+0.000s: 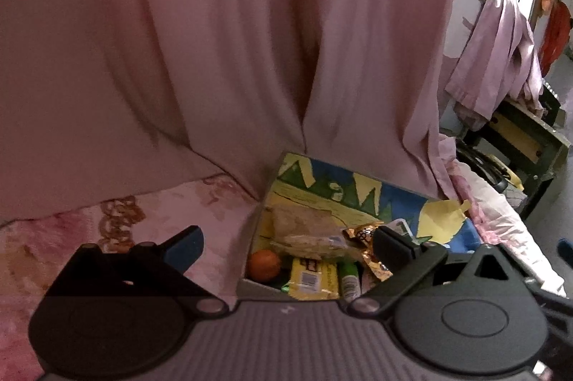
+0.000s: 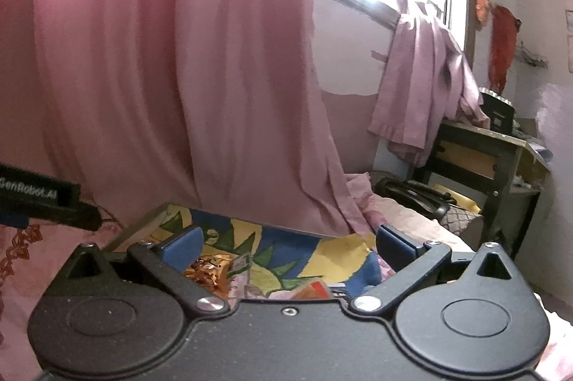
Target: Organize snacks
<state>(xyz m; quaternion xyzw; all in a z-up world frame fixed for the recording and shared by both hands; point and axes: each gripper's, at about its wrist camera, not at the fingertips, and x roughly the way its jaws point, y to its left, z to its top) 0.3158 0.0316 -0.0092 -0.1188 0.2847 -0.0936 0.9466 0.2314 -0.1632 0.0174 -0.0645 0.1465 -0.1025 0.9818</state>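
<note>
A pink curtain is filling most of both views, hanging down to a bed covered in a pale floral bedspread, and at its foot a colourful box printed in blue, green and yellow is sitting open with the snacks inside. The step in hand, as I judge it, is a pause between placements — both tools are hanging empty above the box, so the next move is calling for picking out a snack that is not yet sorted and lowering open jaws around it. The left gripper is standing with its jaws spread wide and nothing between the pads; the box is lying just ahead and below it, toward its right finger. Inside, a large pale clear bag is lying across the middle, a yellow packet is resting at the near edge, a green tube is lying just beside that, a crinkled gold wrapper is touching the right finger's tip in this view, and a small orange fruit is tucked in the near left corner. The right gripper is likewise gaping wide and holding nothing — the gold wrapper is showing just inside its left finger, lower down in the box, apart from the pads. A red-and-orange packet is peeking out near the tool's body, too hidden to identify.
</note>
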